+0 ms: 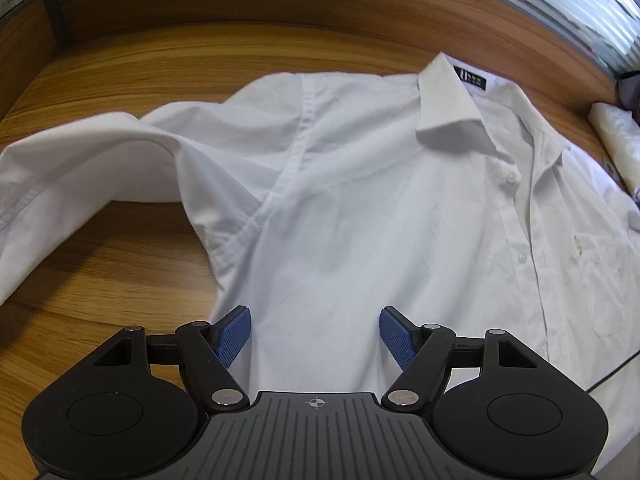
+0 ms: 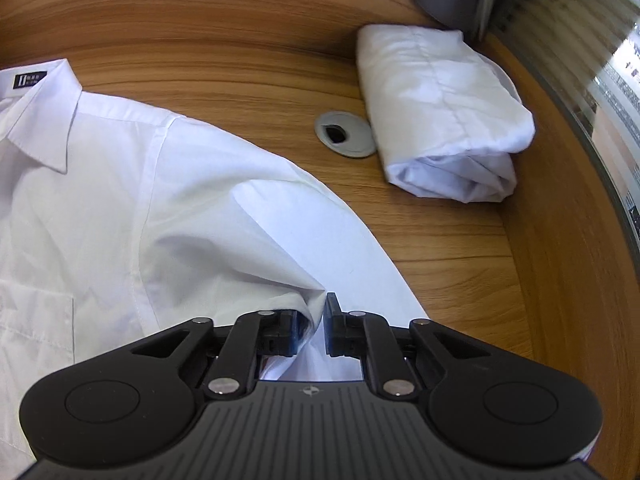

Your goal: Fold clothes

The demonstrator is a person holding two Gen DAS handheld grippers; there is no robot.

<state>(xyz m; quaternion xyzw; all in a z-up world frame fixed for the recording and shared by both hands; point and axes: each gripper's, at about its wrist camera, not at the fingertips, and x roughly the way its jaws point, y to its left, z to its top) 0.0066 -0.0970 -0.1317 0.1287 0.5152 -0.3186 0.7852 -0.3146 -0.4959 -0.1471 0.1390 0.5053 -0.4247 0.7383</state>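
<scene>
One folded garment [image 2: 444,116] lies beside the grommet [image 2: 345,135]; the white shirt [image 1: 360,208] lies spread on the desk [image 1: 120,272], the right gripper [image 2: 316,328] pinching its sleeve, the left gripper [image 1: 315,334] wide above it.

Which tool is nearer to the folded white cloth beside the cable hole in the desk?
Right. The right tool, pinching the shirt sleeve, has the folded cloth just ahead. The left tool is open over the shirt's body; there the cloth sits far off at the right edge.

My left gripper [image 1: 315,334] is matte black, with two round side housings, silver pivot screws on its linkage arms and ribbed blue pads [image 1: 234,336]. A small crosshair mark sits at centre behind the fingers (my right gripper [image 2: 316,326] carries the same).
</scene>
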